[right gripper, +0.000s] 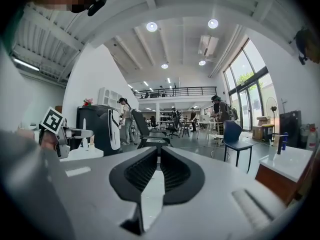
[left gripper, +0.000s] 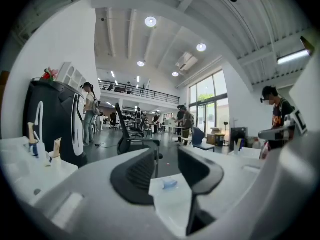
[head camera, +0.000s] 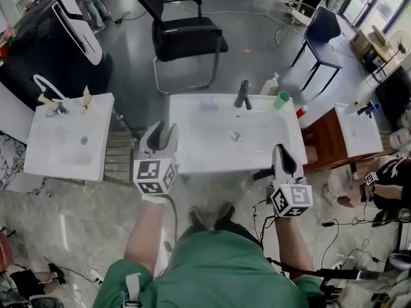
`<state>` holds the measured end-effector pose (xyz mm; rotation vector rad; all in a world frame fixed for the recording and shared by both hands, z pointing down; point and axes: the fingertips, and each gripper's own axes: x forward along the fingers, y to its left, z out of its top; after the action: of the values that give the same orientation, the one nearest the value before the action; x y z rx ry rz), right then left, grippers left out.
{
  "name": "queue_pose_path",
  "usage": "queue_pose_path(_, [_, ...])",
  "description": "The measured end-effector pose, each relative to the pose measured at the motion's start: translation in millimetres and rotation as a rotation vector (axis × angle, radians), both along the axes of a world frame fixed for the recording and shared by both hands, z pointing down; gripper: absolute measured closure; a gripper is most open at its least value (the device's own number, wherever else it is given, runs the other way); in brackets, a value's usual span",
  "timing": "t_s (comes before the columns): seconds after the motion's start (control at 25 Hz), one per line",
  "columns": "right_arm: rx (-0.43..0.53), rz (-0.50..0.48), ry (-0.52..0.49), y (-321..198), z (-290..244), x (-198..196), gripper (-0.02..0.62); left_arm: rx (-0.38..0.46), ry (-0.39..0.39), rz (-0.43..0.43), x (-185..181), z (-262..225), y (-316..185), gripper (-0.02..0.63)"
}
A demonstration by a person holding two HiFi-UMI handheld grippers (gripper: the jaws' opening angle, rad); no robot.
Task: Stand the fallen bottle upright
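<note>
- Bright workshop; white rectangular sink point(head camera: 192, 164) near, pale bluish bottle-like thing point(head camera: 209, 106) lying inside.
- Left gripper point(head camera: 164, 132) spread, right gripper point(head camera: 281, 150) pressed together, both empty.
- Not yet begun: reaching, grasping, uprighting all left.

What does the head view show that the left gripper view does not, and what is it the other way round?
Only the head view: the green cup, the white bottle next to it at the back of the sink, the black tap and the right claw.
Only the left gripper view: the ceiling lamps and the balcony railing.
Both: the left claw, open with nothing between its jaws, the sink, and the black chair beyond.
</note>
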<state>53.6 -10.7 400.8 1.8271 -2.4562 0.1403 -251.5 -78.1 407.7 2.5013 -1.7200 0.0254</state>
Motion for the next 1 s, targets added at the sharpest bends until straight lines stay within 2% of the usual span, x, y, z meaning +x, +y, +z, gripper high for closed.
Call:
queue_pose_path(0.24, [-0.002, -0.020, -0.034, -43.9, 8.9, 6.4, 0.591, -0.017, -0.030, 0.017, 16.5, 7.9, -35.4, 0.462])
queue_pose_path(0.6, [0.026, -0.085, -0.112, -124.6, 4.6, 47.8, 0.591, -0.010, -0.145, 0.026, 67.1, 1.6, -95.6, 0.460])
queue_pose_path(0.84, [0.003, -0.121, -0.149, -158.2, 13.0, 76.2, 0.591, -0.058, -0.313, 0.031, 100.2, 22.4, -123.5, 0.439])
queue_pose_path(1.0, [-0.014, -0.121, -0.157, -170.4, 20.0, 91.0, 0.591, -0.080, -0.439, 0.085, 122.8, 39.5, -139.0, 0.411])
